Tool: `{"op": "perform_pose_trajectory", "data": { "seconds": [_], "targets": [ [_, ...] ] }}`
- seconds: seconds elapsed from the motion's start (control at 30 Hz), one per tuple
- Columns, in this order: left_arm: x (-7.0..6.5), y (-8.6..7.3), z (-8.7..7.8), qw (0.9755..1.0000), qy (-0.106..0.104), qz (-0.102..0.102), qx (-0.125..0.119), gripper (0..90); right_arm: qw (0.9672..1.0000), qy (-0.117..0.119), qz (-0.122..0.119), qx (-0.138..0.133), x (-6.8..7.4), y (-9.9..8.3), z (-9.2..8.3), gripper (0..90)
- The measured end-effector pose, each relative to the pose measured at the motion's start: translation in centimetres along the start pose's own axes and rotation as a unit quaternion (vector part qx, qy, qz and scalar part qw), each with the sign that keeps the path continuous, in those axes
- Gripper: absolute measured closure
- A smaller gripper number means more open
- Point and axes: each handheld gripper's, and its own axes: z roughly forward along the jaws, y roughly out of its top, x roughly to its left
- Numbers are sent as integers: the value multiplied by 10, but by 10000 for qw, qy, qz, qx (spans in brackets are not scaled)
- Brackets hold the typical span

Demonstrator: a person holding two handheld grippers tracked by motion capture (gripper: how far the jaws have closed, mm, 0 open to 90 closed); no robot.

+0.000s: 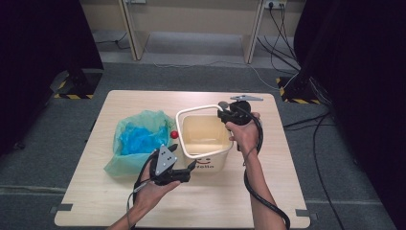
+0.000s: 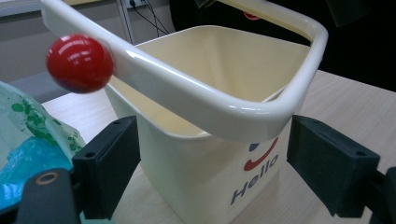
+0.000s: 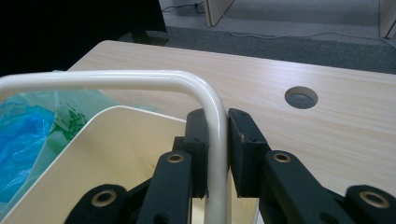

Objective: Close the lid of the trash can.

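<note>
A green plastic bag (image 1: 139, 139) with blue material inside is seen lying on the desk (image 1: 273, 191), just left of the cream bucket (image 1: 210, 160), the landmark at the middle of the desk. A red ball (image 1: 174, 134) is fixed at the bucket's left rim, where the white handle (image 1: 198, 109) is hinged; in the left gripper view the ball (image 2: 79, 63) is shown at the end of the handle (image 2: 196, 95), which is swung over the open mouth of the bucket (image 2: 219, 172).

The left tool (image 1: 184, 165) is held at the bucket's near-left corner, its jaws spread wide on either side of the corner. In the left gripper view neither pad is seen touching the wall, so this tool is released. The word "Hello" and a red smile are printed on the bucket's front wall.

The right tool (image 1: 225, 112) is held at the bucket's far-right rim. In the right gripper view (image 3: 217, 140) its jaws are clenched on the handle (image 3: 217, 121) just below the bend, one pad pressed against each side. Beyond the bucket, a round hole (image 3: 301, 97) is cut in the desk.
</note>
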Motion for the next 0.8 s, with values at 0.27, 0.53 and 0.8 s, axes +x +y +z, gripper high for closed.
{"op": "perform_pose_trajectory", "data": {
  "seconds": [0.27, 0.53, 0.8],
  "targets": [
    [4, 3, 3, 9998, -30, -211, -33, 160, 9999, -90, 67, 61, 0, -5, 1, 756],
    [7, 3, 5, 9998, 59, -198, -31, 160, 9996, -273, -2, 123, -3, -8, 1, 745],
    [17, 2, 8, 9992, 141, -365, 12, 177, 9989, -423, -22, 216, -9, -16, 3, 717]
  ]
}}
